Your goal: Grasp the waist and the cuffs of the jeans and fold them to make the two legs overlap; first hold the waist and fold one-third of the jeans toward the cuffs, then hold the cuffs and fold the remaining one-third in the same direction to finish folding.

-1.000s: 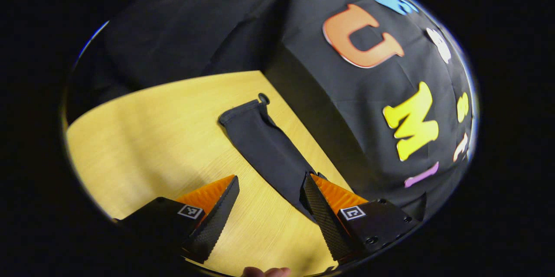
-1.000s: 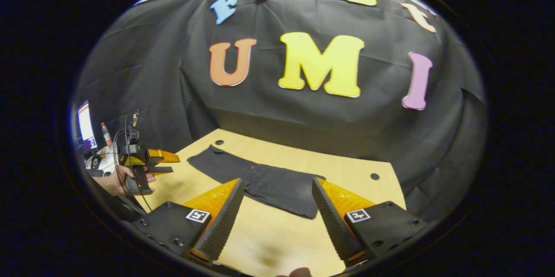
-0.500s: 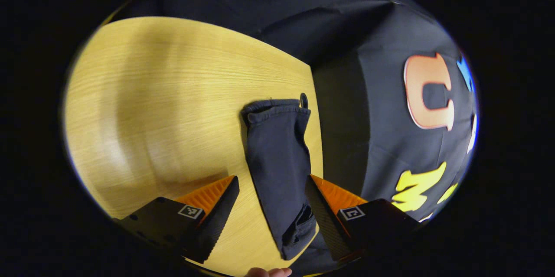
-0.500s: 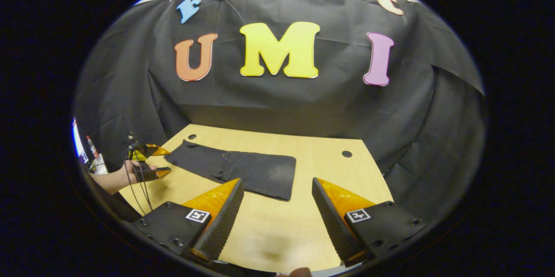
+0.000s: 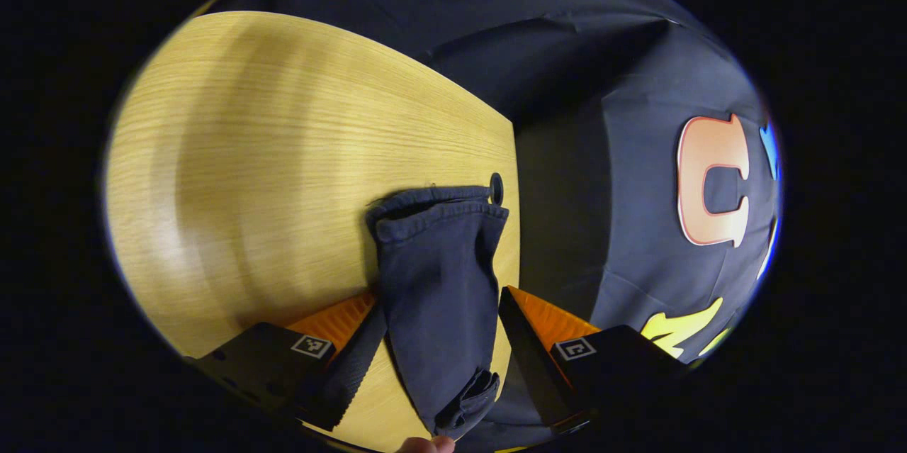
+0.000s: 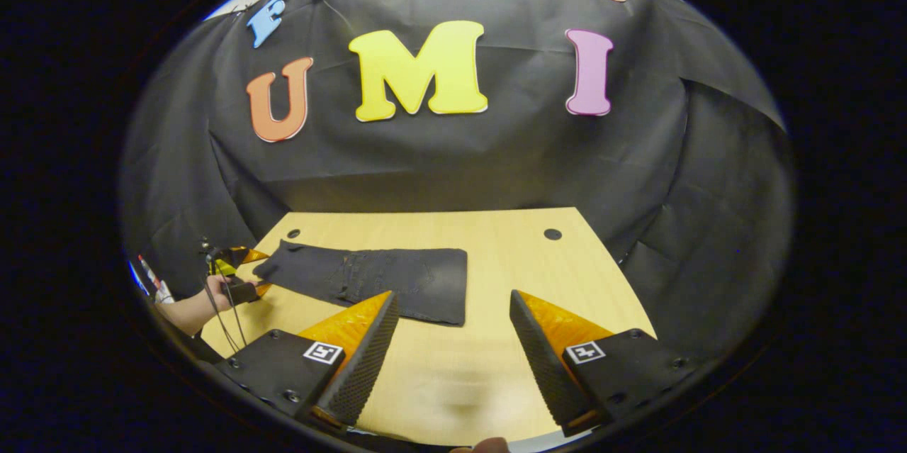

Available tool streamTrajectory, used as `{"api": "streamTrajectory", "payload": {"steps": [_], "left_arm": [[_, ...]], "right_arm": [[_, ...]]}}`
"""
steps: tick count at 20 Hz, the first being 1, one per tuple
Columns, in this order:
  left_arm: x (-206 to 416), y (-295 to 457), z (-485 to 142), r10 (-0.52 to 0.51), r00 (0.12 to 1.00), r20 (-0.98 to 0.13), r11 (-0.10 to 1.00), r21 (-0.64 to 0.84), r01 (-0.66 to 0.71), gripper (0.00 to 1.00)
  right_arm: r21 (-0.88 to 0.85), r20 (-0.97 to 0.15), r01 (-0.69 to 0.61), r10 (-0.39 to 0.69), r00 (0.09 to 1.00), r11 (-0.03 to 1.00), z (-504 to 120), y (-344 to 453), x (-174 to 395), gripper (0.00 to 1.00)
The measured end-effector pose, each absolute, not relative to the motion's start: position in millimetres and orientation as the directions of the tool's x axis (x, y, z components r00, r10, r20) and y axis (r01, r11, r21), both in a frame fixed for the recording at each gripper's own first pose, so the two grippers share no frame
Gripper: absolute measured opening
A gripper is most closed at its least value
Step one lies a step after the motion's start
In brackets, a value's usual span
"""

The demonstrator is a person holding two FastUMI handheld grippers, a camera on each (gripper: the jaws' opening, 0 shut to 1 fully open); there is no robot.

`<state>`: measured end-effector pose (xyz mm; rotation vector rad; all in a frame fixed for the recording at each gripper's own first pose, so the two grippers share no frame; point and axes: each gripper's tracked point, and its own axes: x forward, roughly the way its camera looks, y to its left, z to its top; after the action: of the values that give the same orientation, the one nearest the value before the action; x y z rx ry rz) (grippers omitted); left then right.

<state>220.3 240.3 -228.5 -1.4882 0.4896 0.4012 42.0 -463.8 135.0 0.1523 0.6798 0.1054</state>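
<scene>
Far left on the table [image 5: 269, 141]: spread wide, the left gripper [image 5: 439, 361], straddling one leg end of the jeans [image 5: 439, 276] with nothing pinched yet. Just beyond the fingertips, the cuffs [image 5: 436, 215], beside a hole near the table's edge. Possibly touching the left finger with a fold of cloth; hard to tell in the fisheye.

Across the middle, as seen from the right gripper view: a long dark strip lying flat, apparently with both legs stacked, cuffs left, waist [image 6: 443, 286] right.

At right: equally wide, the right gripper [image 6: 453, 361], empty, hovering near the waist but apart from it.

For a clean first fold: bring the right gripper down onto the waist edge, catch all layers, and close firmly before lifting. Carry low and level toward the cuffs, stopping at roughly a third. Keep the left end steady to avoid dragging or skewing the strip.
</scene>
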Motion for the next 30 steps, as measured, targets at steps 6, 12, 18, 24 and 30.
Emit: {"api": "streamTrajectory", "payload": {"steps": [6, 12, 18, 24, 30], "left_arm": [[250.1, 239.8, -242.3, -0.033, 0.864, -0.503, 0.016, -0.864, -0.503, 0.88], [245.3, 244.2, -256.8, -0.002, 0.853, -0.521, -0.023, -0.853, -0.521, 0.27], [249.6, 236.5, -213.5, 0.002, 0.877, -0.481, 0.05, -0.875, -0.481, 0.08], [256.9, 193.4, -120.1, -0.06, 0.918, -0.393, 0.261, -0.893, -0.365, 0.07], [257.7, 94.9, -42.7, -0.14, 0.928, -0.345, 0.465, -0.85, -0.246, 0.07]], "right_arm": [[0.171, -0.638, -0.024, 0.129, 0.759, 0.985, 130.8, -470.8, 43.7, 0.98], [0.195, -0.638, 0.0, 0.127, 0.759, 0.981, 129.4, -478.5, 35.3, 0.98], [0.219, -0.613, -0.002, 0.139, 0.778, 0.976, 135.1, -484.1, 25.1, 0.98], [0.262, -0.565, -0.027, 0.176, 0.806, 0.965, 148.9, -487.0, 12.2, 0.97], [0.305, -0.518, -0.023, 0.186, 0.835, 0.952, 159.8, -503.2, -0.7, 0.98]]}}
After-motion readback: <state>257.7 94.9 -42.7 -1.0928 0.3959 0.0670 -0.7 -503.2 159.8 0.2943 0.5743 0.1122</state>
